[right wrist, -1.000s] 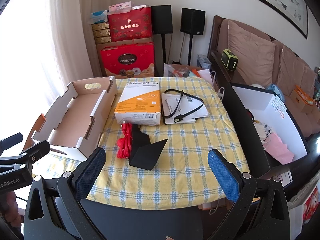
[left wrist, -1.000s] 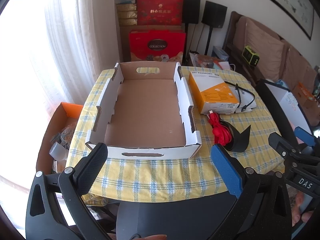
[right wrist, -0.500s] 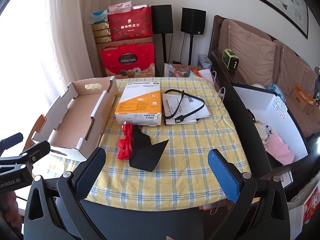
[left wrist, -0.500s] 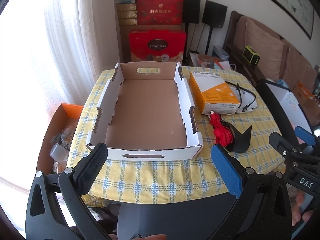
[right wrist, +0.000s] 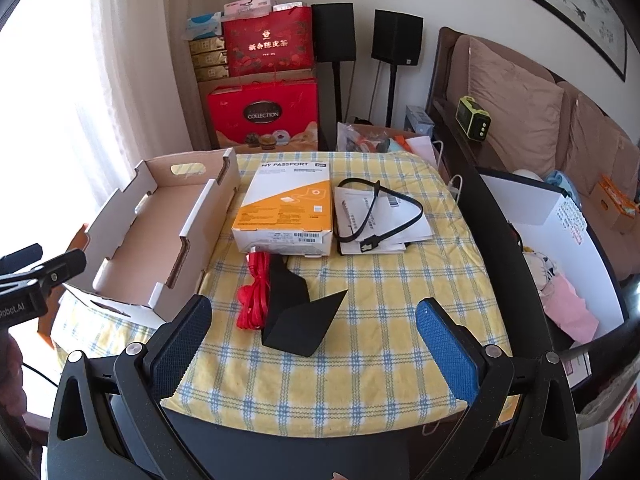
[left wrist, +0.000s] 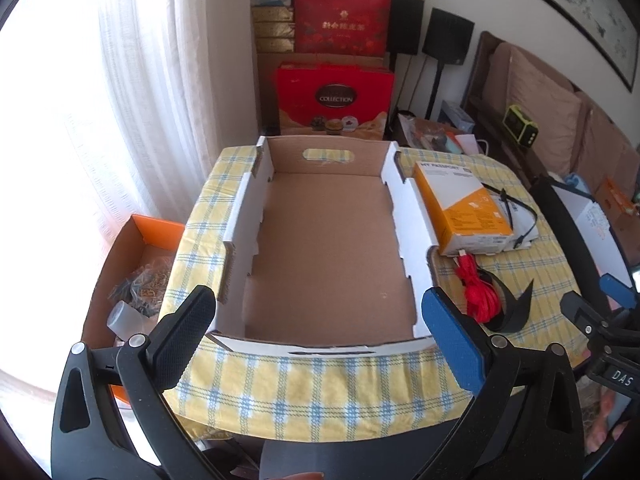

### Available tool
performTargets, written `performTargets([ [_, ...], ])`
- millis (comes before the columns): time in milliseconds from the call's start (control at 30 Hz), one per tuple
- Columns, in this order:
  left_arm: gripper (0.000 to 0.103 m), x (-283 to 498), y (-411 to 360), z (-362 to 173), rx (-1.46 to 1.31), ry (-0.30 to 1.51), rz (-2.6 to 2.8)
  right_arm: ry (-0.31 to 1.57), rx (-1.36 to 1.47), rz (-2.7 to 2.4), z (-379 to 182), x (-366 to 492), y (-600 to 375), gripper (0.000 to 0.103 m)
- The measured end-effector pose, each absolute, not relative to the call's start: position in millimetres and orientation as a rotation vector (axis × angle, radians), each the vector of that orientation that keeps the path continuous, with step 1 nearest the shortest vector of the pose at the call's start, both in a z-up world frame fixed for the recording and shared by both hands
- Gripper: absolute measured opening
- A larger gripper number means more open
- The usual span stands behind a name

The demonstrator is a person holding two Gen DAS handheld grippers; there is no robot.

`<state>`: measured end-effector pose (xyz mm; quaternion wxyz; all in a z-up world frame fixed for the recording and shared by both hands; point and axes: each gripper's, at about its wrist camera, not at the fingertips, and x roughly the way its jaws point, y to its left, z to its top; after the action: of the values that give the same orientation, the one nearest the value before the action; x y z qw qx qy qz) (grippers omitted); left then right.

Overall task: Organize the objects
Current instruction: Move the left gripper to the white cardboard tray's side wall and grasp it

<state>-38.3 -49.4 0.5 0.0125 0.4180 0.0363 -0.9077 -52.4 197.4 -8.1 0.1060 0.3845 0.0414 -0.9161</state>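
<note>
Cardboard, white outside and brown inside: the shallow tray sits at the left of the table, which wears a yellow-and-blue checked cloth; its floor is bare and a hand slot is cut in each end wall. Your left gripper hovers at the tray's near end wall, jaws spread wide and holding nothing. Just right of the tray lies an orange-and-white box printed "MY PASSPORT". Touching the box's near edge, a red coiled cable rests against a folded black card. Right of the box, a black cable loops over a few printed paper sheets; their text is too small to read. Your right gripper hangs over the table's near edge, in front of the black card, jaws likewise released and empty. Behind the table, a red gift box reads "COLLECTION"; above it stands a red bag with gold Chinese characters.
</note>
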Motion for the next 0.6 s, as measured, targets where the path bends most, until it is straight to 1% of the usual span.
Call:
performTargets([
  [233, 0.103, -59, -96, -8, 1.281, 0.156, -2.757, 0.134, 1.164, -2.678, -15, -74, 196, 0.103],
  [467, 0.103, -75, -132, -25, 1.307, 0.183, -2.719, 0.091, 1.197, -2.642, -20, -106, 205, 0.103],
  [533, 0.098, -78, -140, -30, 1.325, 0.200, -2.714, 0.061, 1.214, -2.638, -19, -118, 212, 0.103],
  [600, 0.098, -83, -147, -36, 1.351, 0.226, -2.712, 0.035, 1.224, -2.644, -17, -130, 220, 0.103],
])
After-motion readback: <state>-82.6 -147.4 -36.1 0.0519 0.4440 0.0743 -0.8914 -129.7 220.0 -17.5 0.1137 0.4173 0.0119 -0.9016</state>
